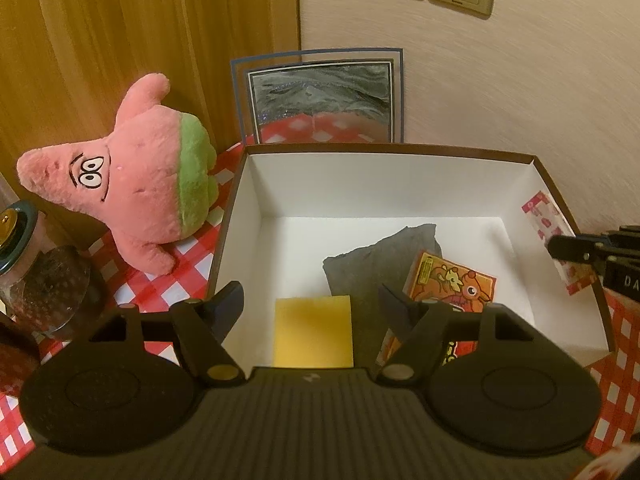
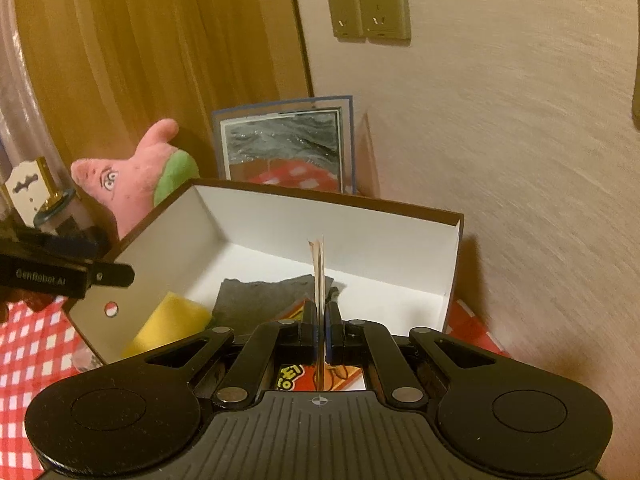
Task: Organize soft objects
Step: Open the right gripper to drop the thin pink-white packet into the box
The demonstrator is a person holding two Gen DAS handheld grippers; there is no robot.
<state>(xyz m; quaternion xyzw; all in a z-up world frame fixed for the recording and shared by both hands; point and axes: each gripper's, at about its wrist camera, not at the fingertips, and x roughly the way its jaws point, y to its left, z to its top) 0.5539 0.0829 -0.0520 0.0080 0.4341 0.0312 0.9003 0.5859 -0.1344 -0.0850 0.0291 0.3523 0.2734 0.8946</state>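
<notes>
Left gripper (image 1: pixel 311 300): jaws spread wide over the near edge of the box (image 1: pixel 400 149), nothing between them. Right gripper (image 2: pixel 321 320): clamped on a thin pink-printed packet (image 2: pixel 319 276), held edge-on above the box interior, not yet released. Box contents, near to far: yellow sponge (image 1: pixel 313 332) flat on the floor by the near wall; orange snack pack (image 1: pixel 452 284) beside it; grey cloth (image 1: pixel 380 264) behind, crumpled, partly under the pack. Outstanding, by judgement: the packet, and the pink plush (image 1: pixel 132 188), which sits outside the box at its left on the checked tablecloth (image 1: pixel 168 280), leaning, fuzzy, with green trunks. Task looks over halfway done.
</notes>
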